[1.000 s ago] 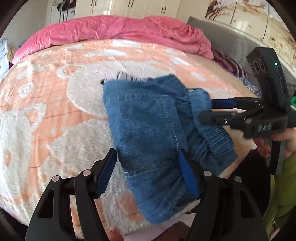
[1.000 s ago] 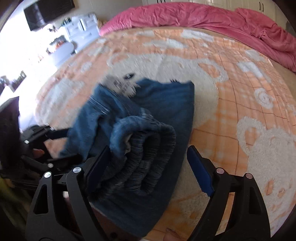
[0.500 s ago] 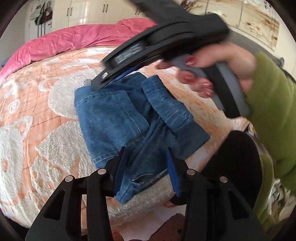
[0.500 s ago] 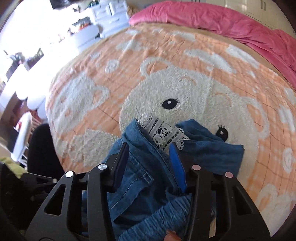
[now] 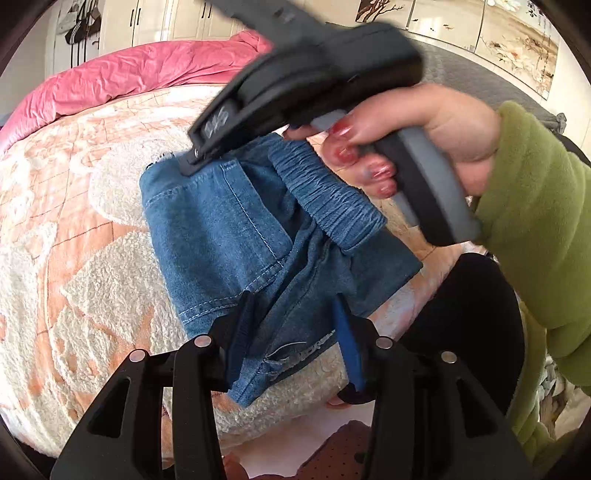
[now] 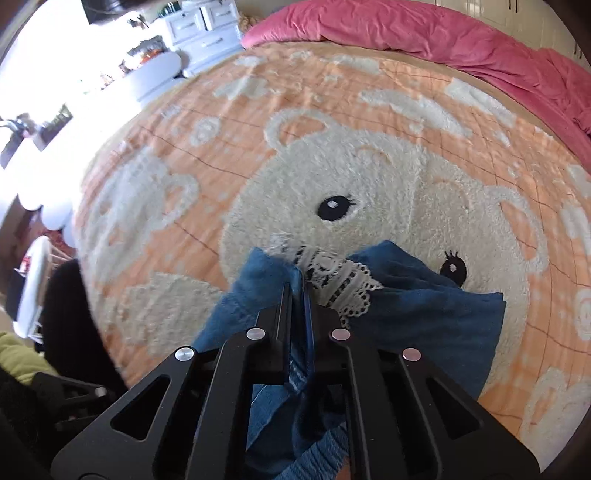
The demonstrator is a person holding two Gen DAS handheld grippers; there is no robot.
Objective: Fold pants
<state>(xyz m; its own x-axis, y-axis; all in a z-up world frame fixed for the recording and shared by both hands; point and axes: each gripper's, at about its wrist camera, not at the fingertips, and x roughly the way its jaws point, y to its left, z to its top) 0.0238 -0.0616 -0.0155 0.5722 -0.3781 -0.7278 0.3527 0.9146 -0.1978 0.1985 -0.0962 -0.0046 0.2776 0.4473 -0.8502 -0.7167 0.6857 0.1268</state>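
Blue denim pants [image 5: 236,229] lie folded near the front edge of the bed, elastic waistband [image 5: 328,199] on the right. My left gripper [image 5: 291,325] straddles the near hem; bunched denim fills the gap and touches both pads while the jaws are opening slightly. A hand [image 5: 436,125] in a green sleeve [image 5: 535,221] holds my right gripper [image 5: 190,164] at the pants' far corner. In the right wrist view that gripper [image 6: 297,295] is shut on a denim [image 6: 424,317] edge beside white lace trim [image 6: 340,277].
The pants rest on a fluffy orange blanket with a cream bear pattern [image 6: 332,155]. A pink duvet [image 5: 147,70] is bunched along the far side. A white dresser [image 6: 207,29] and cluttered furniture stand beyond the bed. A dark rounded object [image 5: 465,314] sits at the bed's edge.
My right gripper swung from the waistband side across to the far corner and shut on the denim edge by the lace. The left jaws narrowed around the near hem.
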